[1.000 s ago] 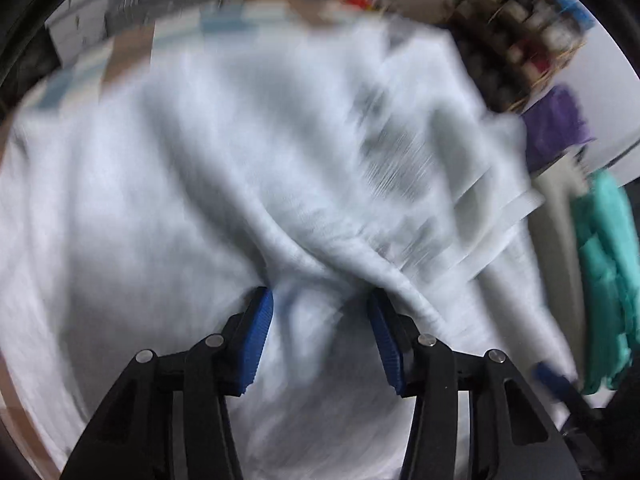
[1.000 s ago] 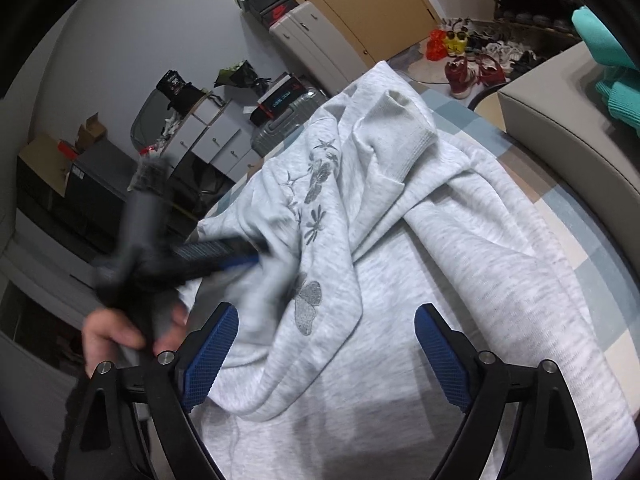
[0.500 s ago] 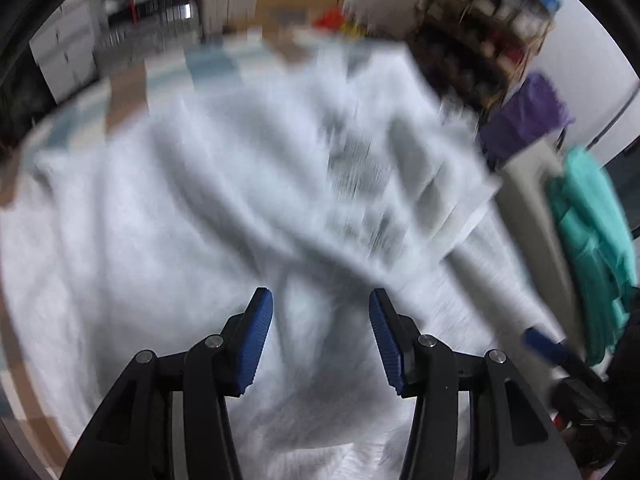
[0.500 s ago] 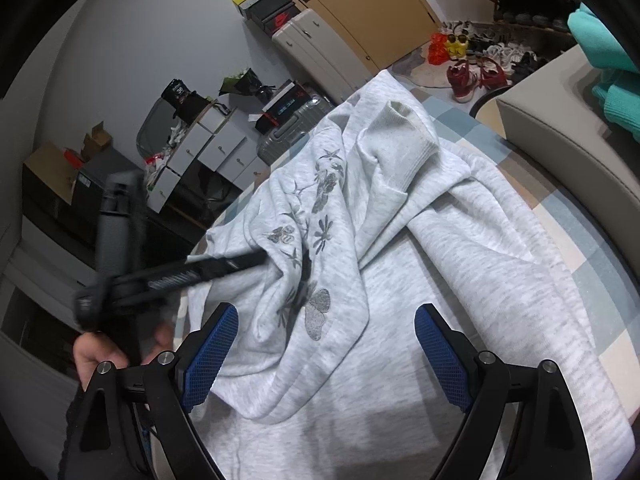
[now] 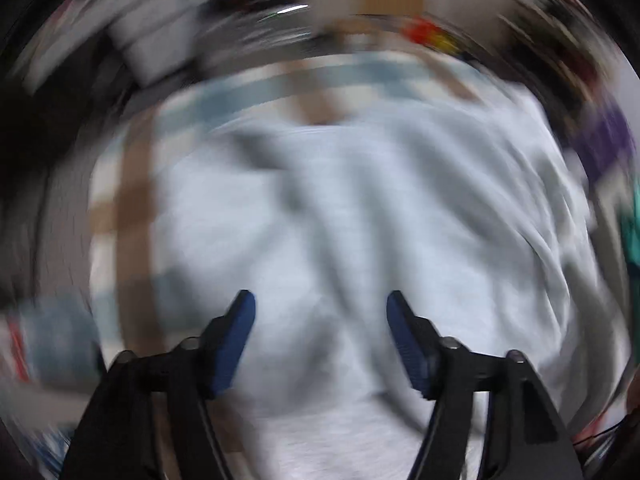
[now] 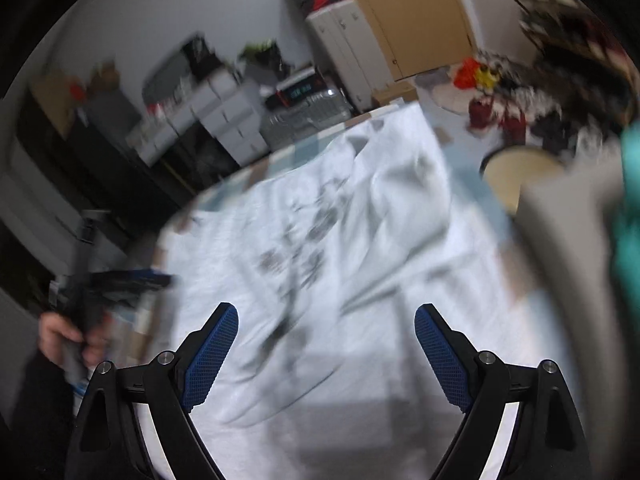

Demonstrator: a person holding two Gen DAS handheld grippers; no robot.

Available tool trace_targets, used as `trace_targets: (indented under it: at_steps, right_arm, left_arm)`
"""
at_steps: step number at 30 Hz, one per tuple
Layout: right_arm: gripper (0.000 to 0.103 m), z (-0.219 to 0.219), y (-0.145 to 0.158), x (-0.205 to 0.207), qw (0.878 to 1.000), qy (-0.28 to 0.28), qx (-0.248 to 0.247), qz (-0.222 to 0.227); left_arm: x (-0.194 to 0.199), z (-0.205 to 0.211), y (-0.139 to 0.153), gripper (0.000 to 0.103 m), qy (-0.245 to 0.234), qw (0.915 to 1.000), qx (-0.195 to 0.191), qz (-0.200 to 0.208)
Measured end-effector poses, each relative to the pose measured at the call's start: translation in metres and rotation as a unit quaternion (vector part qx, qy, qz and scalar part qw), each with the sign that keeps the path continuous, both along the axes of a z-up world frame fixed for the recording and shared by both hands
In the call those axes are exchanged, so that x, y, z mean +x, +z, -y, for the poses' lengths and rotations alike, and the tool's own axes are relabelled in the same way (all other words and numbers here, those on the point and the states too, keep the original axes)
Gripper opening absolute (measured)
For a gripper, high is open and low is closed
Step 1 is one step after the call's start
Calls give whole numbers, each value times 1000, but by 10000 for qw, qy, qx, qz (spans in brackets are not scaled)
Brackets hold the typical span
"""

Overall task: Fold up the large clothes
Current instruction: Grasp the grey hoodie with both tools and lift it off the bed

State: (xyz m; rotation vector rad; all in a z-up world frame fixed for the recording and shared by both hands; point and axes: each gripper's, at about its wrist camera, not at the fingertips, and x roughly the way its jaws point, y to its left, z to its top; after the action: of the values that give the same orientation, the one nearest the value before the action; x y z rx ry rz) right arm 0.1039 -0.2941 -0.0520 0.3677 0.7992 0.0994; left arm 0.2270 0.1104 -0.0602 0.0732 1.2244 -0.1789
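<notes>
While both wrist views are smeared by motion blur, the main facts can be read. The grey sweatshirt lies spread and rumpled over a checked cover of blue, tan and white squares; a dark printed motif shows on the upper middle of the garment in the right wrist view.

Left gripper: it points steeply down at the sweatshirt. Its jaws have just been opening and now stand apart, with nothing pinched between the blue pads; the cloth lies below them, not gripped. In the right wrist view this tool appears as a dark blurred shape beyond the sweatshirt's left edge, held in the person's hand, with a dark sleeve below the hand.

Right gripper: it is angled down over the near part of the sweatshirt. Its jaws are spread wide, and no cloth sits between the pads; whether the tips touch the fabric cannot be told.

To the right of the sweatshirt stands a grey upholstered seat with a teal garment on it. Beyond the sweatshirt's far edge are white drawer units and a tan door.
</notes>
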Motion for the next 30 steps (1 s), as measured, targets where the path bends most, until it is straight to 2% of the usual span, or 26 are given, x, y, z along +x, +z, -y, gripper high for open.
trace_targets:
  at_steps: [3, 5, 7, 9, 12, 15, 16, 17, 18, 20, 22, 24, 27, 30]
  right_arm:
    - [92, 24, 22, 56, 9989, 113, -445, 19]
    - [92, 34, 21, 95, 9945, -142, -1012, -219]
    - [92, 40, 4, 141, 9854, -19, -1585, -627]
    - [90, 48, -15, 169, 9805, 21, -1726, -945]
    - [87, 56, -40, 202, 9793, 111, -1616, -1215]
    - [80, 53, -54, 217, 9813, 455, -1452, -1178]
    - [78, 54, -57, 219, 9809, 480, -1454, -1203]
    - [76, 57, -61, 223, 9801, 483, -1450, -1271]
    - [71, 57, -67, 227, 9789, 452, -1415, -1403]
    - [56, 50, -71, 232, 9770, 624, -1330, -1547]
    - [30, 33, -68, 232, 9710, 963, -1652, -1433]
    - [27, 25, -70, 234, 9649, 1127, -1853, -1483]
    - [22, 26, -75, 248, 9623, 1091, -1781, -1741]
    - [18, 21, -71, 258, 9563, 1111, -2051, -1763]
  left_arm:
    - [17, -65, -20, 64, 960, 9937, -534, -226]
    - [26, -79, -41, 64, 1112, 9894, -830, -432]
    - [32, -78, -58, 64, 943, 9887, -1028, -557]
    - [34, -72, -71, 64, 659, 9904, -1006, -685]
    - [40, -51, -76, 64, 116, 9938, -872, -682]
    - [48, -41, -78, 63, 35, 9931, -1012, -583]
    - [49, -40, -79, 54, 11, 9927, -1068, -568]
    - [52, -37, -81, 41, -92, 9914, -1167, -581]
    - [53, -36, -83, 35, -194, 9915, -1159, -555]
    - [57, -32, -73, 19, -311, 9922, -1088, -531]
    - [57, -25, -74, 14, -405, 9939, -922, -450]
    - [58, -16, -68, 11, -436, 9959, -675, -427]
    - [74, -19, -61, 10, -414, 9951, -651, -610]
    - [89, -20, -60, 10, -308, 9961, -566, -598]
